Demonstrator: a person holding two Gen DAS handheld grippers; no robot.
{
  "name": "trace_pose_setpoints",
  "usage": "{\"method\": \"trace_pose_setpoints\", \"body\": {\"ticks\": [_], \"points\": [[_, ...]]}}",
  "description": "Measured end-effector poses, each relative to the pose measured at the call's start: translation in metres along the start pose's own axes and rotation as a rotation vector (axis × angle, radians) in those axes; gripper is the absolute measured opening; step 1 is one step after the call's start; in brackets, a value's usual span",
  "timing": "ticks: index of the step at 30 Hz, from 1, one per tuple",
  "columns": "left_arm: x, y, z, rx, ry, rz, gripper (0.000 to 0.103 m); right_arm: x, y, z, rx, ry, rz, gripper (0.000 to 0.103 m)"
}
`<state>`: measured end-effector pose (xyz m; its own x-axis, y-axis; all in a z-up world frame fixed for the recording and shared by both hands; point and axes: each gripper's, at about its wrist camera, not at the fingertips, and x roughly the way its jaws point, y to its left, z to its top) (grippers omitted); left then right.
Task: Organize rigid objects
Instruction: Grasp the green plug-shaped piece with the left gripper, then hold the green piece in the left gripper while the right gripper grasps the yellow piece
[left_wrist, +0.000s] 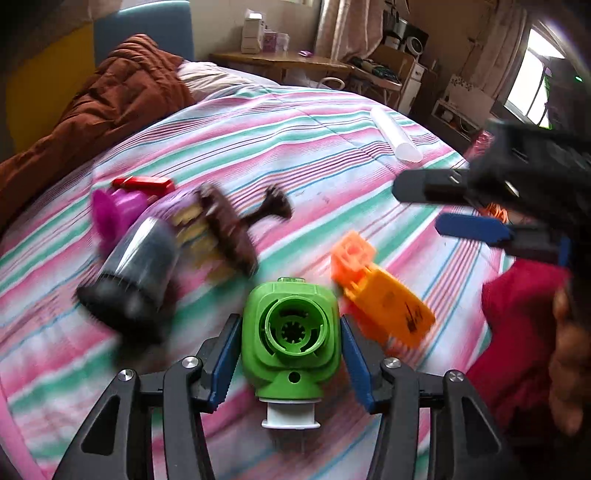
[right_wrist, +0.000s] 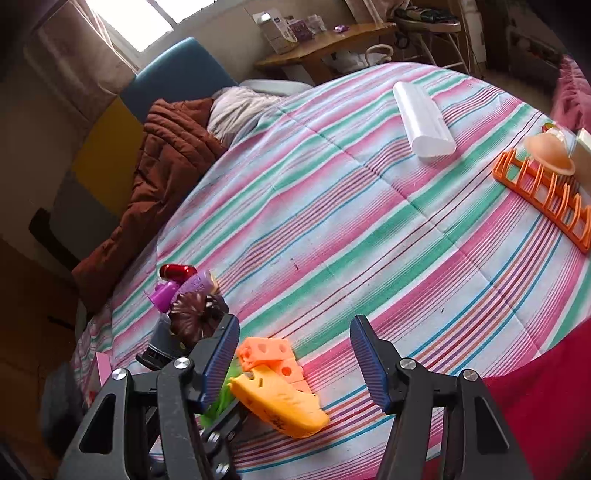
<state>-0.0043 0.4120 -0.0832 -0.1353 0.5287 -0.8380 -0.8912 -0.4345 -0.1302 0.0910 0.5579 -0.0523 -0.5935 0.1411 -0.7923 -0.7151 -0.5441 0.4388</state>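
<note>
My left gripper (left_wrist: 291, 354) is shut on a green plastic part with a round socket (left_wrist: 291, 339), held just above the striped bedspread. An orange and yellow toy piece (left_wrist: 380, 291) lies to its right; it also shows between my right gripper's fingers in the right wrist view (right_wrist: 280, 391). My right gripper (right_wrist: 293, 354) is open and empty above it, and shows at the right in the left wrist view (left_wrist: 424, 205). To the left lie a black and silver cup (left_wrist: 133, 273), a brown flower-shaped piece (left_wrist: 229, 229), a purple part (left_wrist: 114, 210) and a red object (left_wrist: 144, 182).
A white cylinder (right_wrist: 423, 122) lies far across the bed. An orange rack (right_wrist: 543, 199) with a peach lid (right_wrist: 550, 151) sits at the right edge. A brown quilt (right_wrist: 159, 184) is bunched at the headboard. A wooden desk (right_wrist: 325, 44) stands behind.
</note>
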Motion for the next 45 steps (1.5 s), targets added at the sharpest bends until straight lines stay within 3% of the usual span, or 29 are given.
{"method": "trace_pose_setpoints", "body": {"ticks": [5, 9, 15, 17, 18, 22, 24, 27, 28, 29, 30, 32, 43, 45], "points": [[-0.034, 0.019, -0.047, -0.070, -0.033, 0.080, 0.053, 0.018, 0.007, -0.008, -0.028, 0.116, 0.060, 0.063], [-0.059, 0.041, -0.079, -0.176, -0.049, 0.120, 0.053, 0.023, 0.012, -0.014, -0.063, 0.146, 0.050, 0.063], [-0.064, 0.050, -0.097, -0.207, -0.063, 0.137, 0.053, 0.033, 0.040, -0.031, -0.229, 0.199, 0.018, 0.063], [-0.063, 0.049, -0.098, -0.209, -0.068, 0.140, 0.053, 0.034, 0.048, -0.040, -0.282, 0.214, -0.001, 0.060], [-0.064, 0.050, -0.099, -0.210, -0.068, 0.142, 0.053, 0.032, 0.051, -0.043, -0.302, 0.210, 0.002, 0.053], [-0.063, 0.050, -0.100, -0.214, -0.073, 0.144, 0.053, 0.022, 0.060, -0.047, -0.308, 0.170, 0.083, 0.049], [-0.064, 0.049, -0.102, -0.216, -0.080, 0.147, 0.053, 0.034, 0.063, -0.051, -0.322, 0.244, 0.115, 0.050], [-0.064, 0.049, -0.103, -0.217, -0.083, 0.149, 0.053, 0.039, 0.074, -0.058, -0.384, 0.259, 0.131, 0.052], [-0.064, 0.049, -0.103, -0.216, -0.083, 0.149, 0.053, 0.039, 0.075, -0.059, -0.356, 0.289, 0.198, 0.051], [-0.064, 0.050, -0.103, -0.217, -0.083, 0.147, 0.053, 0.042, 0.073, -0.061, -0.307, 0.372, 0.327, 0.050], [-0.064, 0.050, -0.103, -0.220, -0.083, 0.147, 0.053, 0.042, 0.072, -0.063, -0.291, 0.383, 0.340, 0.049], [-0.065, 0.049, -0.104, -0.223, -0.086, 0.146, 0.053, 0.042, 0.072, -0.062, -0.315, 0.346, 0.266, 0.050], [-0.064, 0.047, -0.107, -0.210, -0.092, 0.156, 0.053, 0.035, 0.051, -0.045, -0.185, 0.252, 0.174, 0.051], [-0.064, 0.047, -0.107, -0.213, -0.092, 0.154, 0.053, 0.033, 0.045, -0.041, -0.147, 0.240, 0.205, 0.052]]}}
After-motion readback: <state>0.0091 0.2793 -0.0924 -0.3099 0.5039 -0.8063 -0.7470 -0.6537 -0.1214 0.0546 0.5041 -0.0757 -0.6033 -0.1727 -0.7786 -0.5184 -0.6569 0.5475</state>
